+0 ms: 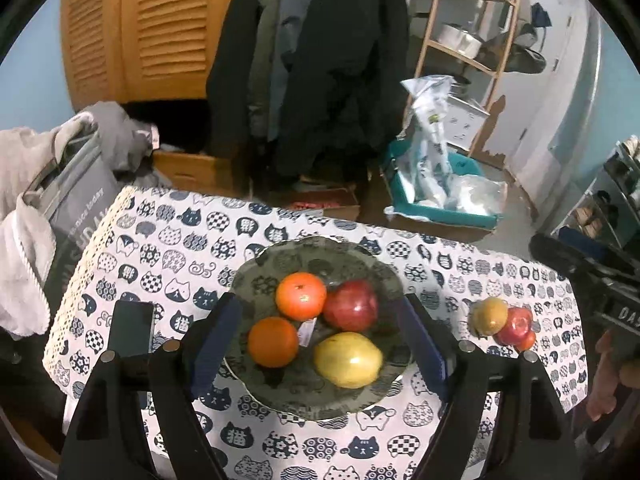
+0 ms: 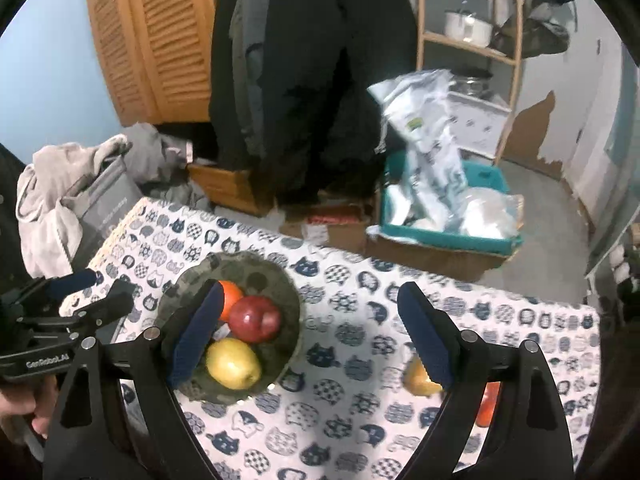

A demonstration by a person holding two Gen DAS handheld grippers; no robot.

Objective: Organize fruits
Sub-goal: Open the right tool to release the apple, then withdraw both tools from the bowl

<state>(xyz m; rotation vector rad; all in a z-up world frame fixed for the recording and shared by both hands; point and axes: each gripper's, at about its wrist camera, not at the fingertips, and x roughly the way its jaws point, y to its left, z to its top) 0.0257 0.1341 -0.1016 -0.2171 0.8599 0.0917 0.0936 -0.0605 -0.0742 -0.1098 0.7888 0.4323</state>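
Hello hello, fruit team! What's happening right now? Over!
Left hand-held gripper open, empty, above plate. Right hand-held gripper open, empty. Four fruits on plate; three loose fruits on tablecloth. Nothing in the way.

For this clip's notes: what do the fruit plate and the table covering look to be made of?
Plate: probably tinted glass, glossy; the cloth's cat pattern shows dimly through it and its scalloped rim catches light. Clear plastic is possible.

Table covering: seemingly woven fabric, matte, printed with navy cat faces; it has a lace-like trim along the left edge and drapes over the table's side.
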